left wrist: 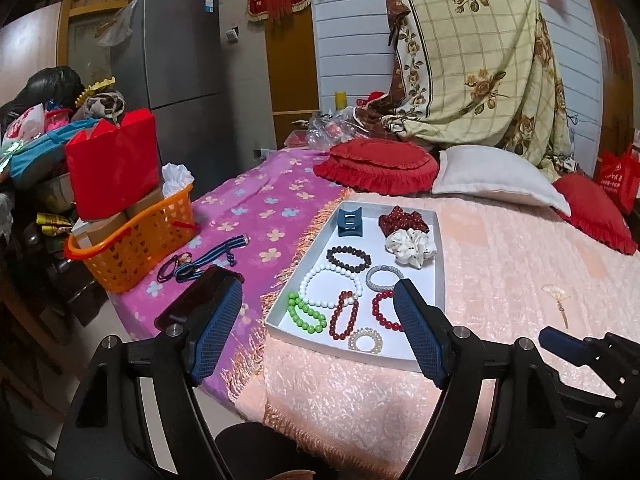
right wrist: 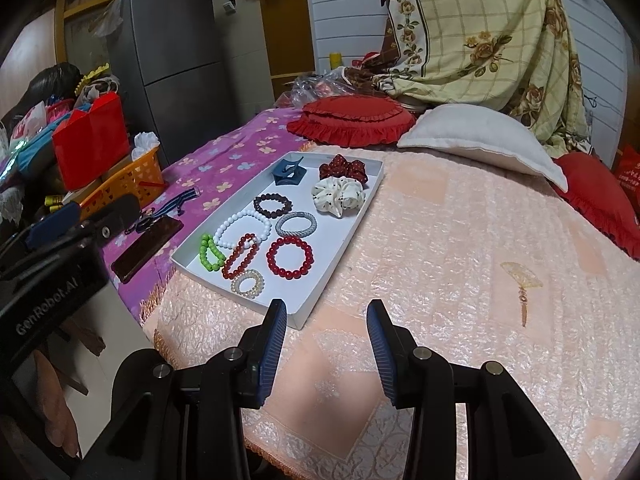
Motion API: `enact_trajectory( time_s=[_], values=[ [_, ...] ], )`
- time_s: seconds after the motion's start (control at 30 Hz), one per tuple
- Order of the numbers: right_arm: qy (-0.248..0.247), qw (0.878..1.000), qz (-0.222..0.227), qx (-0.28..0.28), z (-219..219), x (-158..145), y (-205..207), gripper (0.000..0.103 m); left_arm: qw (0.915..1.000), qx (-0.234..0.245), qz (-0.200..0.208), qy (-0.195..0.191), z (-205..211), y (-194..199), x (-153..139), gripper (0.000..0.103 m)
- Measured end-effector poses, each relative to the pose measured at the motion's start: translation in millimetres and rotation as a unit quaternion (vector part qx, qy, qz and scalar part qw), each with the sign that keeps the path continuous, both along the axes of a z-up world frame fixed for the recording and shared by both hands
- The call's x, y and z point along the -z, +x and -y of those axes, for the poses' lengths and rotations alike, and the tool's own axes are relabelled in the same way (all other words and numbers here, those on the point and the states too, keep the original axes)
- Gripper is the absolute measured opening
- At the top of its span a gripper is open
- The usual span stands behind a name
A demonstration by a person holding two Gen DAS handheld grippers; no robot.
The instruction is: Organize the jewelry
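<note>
Your white tray sits on the peach bedspread of the bed, long and narrow, with its long axis running from the near corner by your right gripper away toward the red ruffled cushion. From near end to far end it holds a small pearl bracelet, a green bead bracelet, a dark red oval bracelet, a round red bead bracelet, a white bead bracelet, a silver mesh bangle, a brown bead bracelet, a white scrunchie, a red scrunchie and a blue hair claw.

In the left wrist view, your left gripper has its fingers spread wide with nothing pinched; the near end of the tray shows between them, and the right-hand finger covers part of the red bracelet. Right gripper's fingers are parted about halfway and empty, hovering over bare bedspread, with the tray's near corner just beyond the left finger.

A fan-shaped hairpin lies alone on the bedspread, well apart from the tray on its right. On its left, over the purple flowered sheet, are a dark phone and a striped band, then an orange basket.

Only readable text: "GenRobot.AI" on the left gripper's body in the right wrist view.
</note>
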State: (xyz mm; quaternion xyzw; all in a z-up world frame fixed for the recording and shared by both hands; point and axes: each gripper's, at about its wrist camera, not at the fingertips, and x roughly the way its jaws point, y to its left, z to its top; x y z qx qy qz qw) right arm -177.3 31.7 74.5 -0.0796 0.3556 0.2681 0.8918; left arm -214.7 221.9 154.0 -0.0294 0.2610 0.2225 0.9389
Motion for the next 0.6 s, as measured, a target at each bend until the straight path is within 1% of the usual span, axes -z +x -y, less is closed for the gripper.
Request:
enact_trajectory(
  time_s=[0.2, 0.27, 0.37, 0.53, 0.6],
  values=[
    [-0.003, 1.0, -0.001, 0.001, -2, 2, -2, 0.04, 0.9999, -0.005, -0.003, 0.009, 3, 0, 2, 0.079],
    [-0.004, 1.0, 0.001, 0.0, -3, 2, -2, 0.04, 1.0, -0.004, 0.0, 0.007, 3, -1, 2, 0.082],
    [-0.005, 1.0, 0.003, -0.001, -4, 3, -4, 0.04, 1.0, -0.006, -0.003, 0.004, 3, -2, 3, 0.083],
    [-0.011, 1.0, 0.003, -0.002, -6, 6, -6, 0.04, 0.9998, -0.002, -0.021, -0.004, 2, 2, 10, 0.083],
    [-0.012, 1.0, 0.002, -0.002, -7, 7, -6, 0.04, 0.9994, 0.005, -0.03, -0.014, 2, 4, 14, 0.083]
  ],
)
